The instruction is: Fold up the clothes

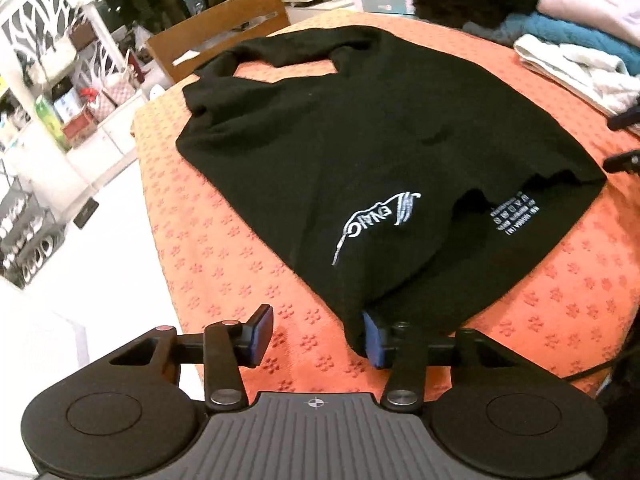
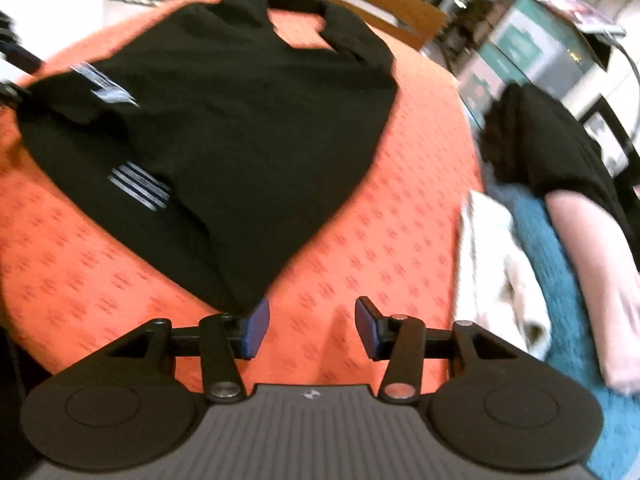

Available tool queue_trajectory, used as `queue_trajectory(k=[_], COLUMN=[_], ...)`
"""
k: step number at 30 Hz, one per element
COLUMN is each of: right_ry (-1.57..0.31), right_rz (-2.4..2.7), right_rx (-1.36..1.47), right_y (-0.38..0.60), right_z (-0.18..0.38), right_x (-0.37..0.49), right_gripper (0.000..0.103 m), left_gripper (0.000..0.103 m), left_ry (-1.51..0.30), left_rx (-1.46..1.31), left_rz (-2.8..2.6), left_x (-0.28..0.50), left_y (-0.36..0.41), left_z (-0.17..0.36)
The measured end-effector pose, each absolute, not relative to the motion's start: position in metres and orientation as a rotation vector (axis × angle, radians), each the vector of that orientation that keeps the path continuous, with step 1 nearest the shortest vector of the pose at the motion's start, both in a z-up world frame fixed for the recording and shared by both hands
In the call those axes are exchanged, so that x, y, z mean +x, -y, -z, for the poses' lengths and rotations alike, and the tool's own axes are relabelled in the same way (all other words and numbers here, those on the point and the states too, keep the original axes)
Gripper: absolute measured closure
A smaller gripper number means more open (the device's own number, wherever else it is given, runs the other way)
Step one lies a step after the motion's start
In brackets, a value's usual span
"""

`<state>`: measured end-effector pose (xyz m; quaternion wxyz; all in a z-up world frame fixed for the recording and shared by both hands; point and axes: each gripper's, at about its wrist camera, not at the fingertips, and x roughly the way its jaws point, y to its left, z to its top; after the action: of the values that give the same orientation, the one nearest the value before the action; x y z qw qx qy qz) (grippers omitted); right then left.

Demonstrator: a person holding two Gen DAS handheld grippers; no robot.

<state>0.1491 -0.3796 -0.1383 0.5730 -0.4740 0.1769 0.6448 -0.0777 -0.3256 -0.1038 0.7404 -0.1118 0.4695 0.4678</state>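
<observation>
- Black cotton T-shirt with white lettering [image 1: 360, 152] lies spread on the orange patterned tablecloth [image 1: 224, 248] covering the surface, its neck end toward me and its hem toward the wooden chair [image 1: 224, 28].
- On my left, the left hand-held gripper [image 1: 316, 338] stands about half open. Its right pad touches the shirt's near corner, its left pad sits over bare cloth, and nothing is pinched yet.
- On my right, the right hand-held gripper [image 2: 311, 330] is also about half open and empty. Its left pad sits just beside the shirt's other near corner, with tablecloth showing between the jaws.
- Farther right sits a stack of folded laundry, white and teal [image 2: 532, 264], with a person's arm [image 2: 592, 240] over it.
- I judge the first fold is being set up: both corners need seizing next, so each gripper must slide in under its edge and close before lifting.
</observation>
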Motion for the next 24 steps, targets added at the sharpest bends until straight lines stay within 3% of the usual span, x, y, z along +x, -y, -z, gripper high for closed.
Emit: queue_trajectory(k=[4, 12, 13, 15, 17, 19, 24], right_ry=[-0.386, -0.293, -0.288, -0.278, -0.267, -0.259, -0.218], right_rz=[-1.615, -1.679, -1.676, -1.662, -1.647, -1.644, -1.643], right_rx=[-1.123, -1.177, -1.177, -1.185, -1.196, -1.205, -1.180], right_y=[0.372, 0.349, 0.346, 0.344, 0.344, 0.346, 0.359], right_z=[0.138, 0.153, 0.153, 0.153, 0.154, 0.155, 0.139], right_x=[0.122, 0.096, 0.097, 0.100, 0.107, 0.113, 0.124], right_gripper=[0.050, 0.052, 0.054, 0.072, 0.081, 0.099, 0.101], left_gripper=[0.053, 0.087, 0.090, 0.093, 0.094, 0.094, 0.095], left_ry=[-1.033, -1.047, -1.046, -1.032, -1.013, -0.994, -0.984], left_rx=[-0.197, -0.248, -0.254, -0.270, -0.290, -0.317, -0.317], left_rz=[-1.006, -0.974, -0.973, -0.967, -0.971, -0.978, -0.954], left_x=[-0.067, -0.067, -0.067, -0.069, -0.072, -0.075, -0.077], left_y=[0.332, 0.324, 0.324, 0.324, 0.324, 0.323, 0.328], left_z=[0.108, 0.113, 0.113, 0.110, 0.107, 0.103, 0.091])
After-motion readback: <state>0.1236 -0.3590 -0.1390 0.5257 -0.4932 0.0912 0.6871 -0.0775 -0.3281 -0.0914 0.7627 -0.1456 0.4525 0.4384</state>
